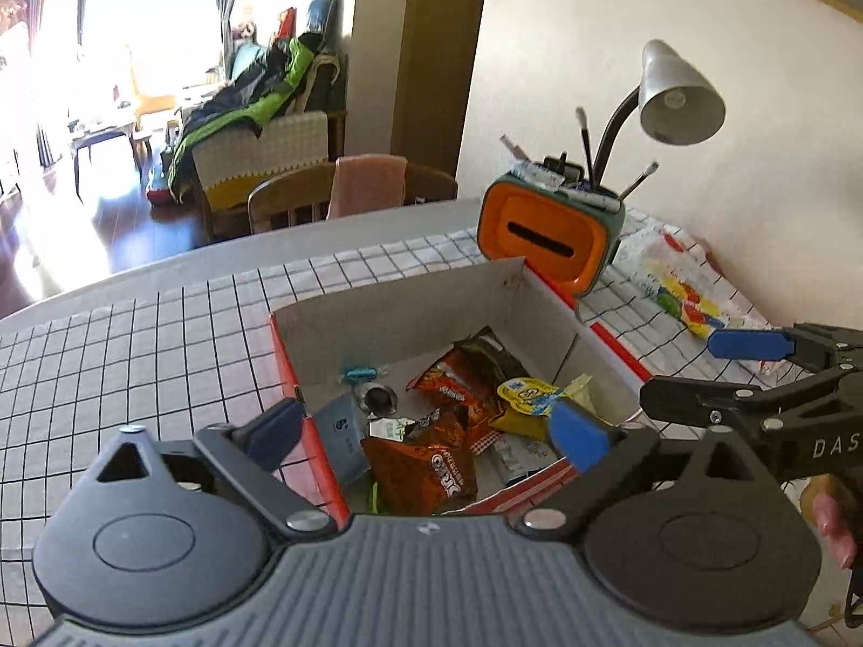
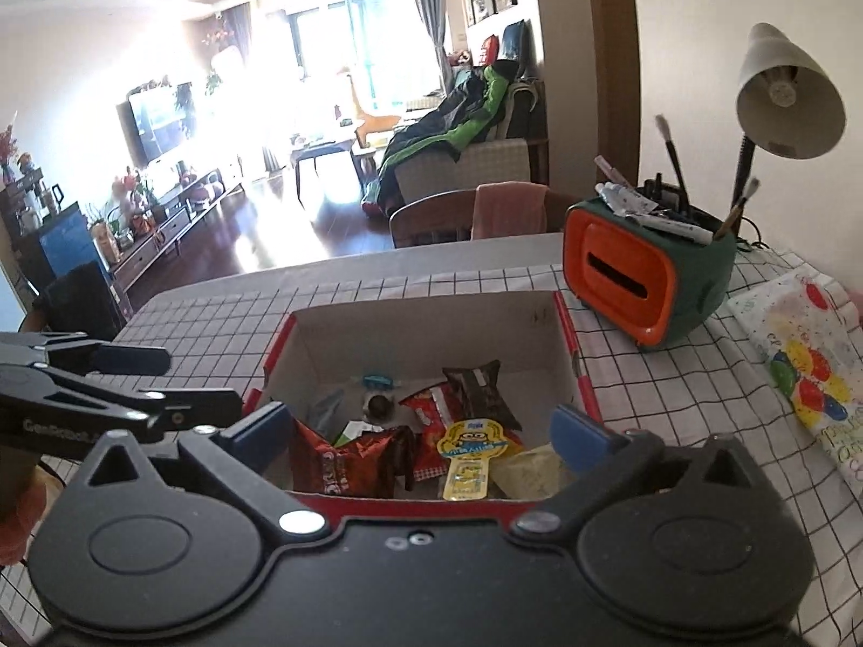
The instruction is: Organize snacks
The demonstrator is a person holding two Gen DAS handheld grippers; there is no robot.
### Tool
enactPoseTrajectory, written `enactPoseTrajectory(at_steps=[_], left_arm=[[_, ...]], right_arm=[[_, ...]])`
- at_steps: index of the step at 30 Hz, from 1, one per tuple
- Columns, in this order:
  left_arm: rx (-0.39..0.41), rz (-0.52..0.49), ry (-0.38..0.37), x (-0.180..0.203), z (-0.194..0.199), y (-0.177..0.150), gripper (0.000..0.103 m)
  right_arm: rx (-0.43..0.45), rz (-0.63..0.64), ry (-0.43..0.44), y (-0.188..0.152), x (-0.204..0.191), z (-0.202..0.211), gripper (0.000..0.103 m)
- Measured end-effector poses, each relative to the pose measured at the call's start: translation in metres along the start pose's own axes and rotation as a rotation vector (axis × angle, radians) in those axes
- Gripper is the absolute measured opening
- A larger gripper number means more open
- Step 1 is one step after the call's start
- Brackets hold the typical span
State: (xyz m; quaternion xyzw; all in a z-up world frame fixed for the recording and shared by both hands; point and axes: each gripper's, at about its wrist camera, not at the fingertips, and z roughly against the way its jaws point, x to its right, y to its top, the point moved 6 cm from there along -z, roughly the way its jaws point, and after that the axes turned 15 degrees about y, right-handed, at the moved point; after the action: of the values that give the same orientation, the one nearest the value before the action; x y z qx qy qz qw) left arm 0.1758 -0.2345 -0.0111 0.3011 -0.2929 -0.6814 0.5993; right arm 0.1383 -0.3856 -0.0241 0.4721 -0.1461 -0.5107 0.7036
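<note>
A white cloth (image 2: 485, 291) checked in black, a red-rimmed box (image 2: 585, 377), and orange snack packets (image 2: 345, 463) are seen.

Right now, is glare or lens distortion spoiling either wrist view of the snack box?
Left wrist view: windows at upper left are blown out white, but the snack box is evenly lit and sharp; fisheye bends the tablecloth grid. Right wrist view: strong window glare washes the room behind, while the box contents stay readable; the desk lamp stretches at the edge.
</note>
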Motion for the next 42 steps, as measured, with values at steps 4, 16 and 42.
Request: enactPoseTrajectory(at_steps=[4, 16, 42], left_arm=[[0.013, 0.009, -0.009, 0.001, 0.008, -0.001, 0.103], [0.047, 0.031, -0.007, 0.003, 0.027, -0.002, 0.103], [0.010, 0.034, 0.010, 0.010, 0.027, -0.011, 0.103]], right_arm=[[0.007, -0.003, -0.013, -0.003, -0.001, 0.006, 0.103], [0.006, 0.003, -0.007, -0.009, -0.010, 0.018, 0.103], [0.003, -0.038, 0.001, -0.015, -0.006, 0.017, 0.103]])
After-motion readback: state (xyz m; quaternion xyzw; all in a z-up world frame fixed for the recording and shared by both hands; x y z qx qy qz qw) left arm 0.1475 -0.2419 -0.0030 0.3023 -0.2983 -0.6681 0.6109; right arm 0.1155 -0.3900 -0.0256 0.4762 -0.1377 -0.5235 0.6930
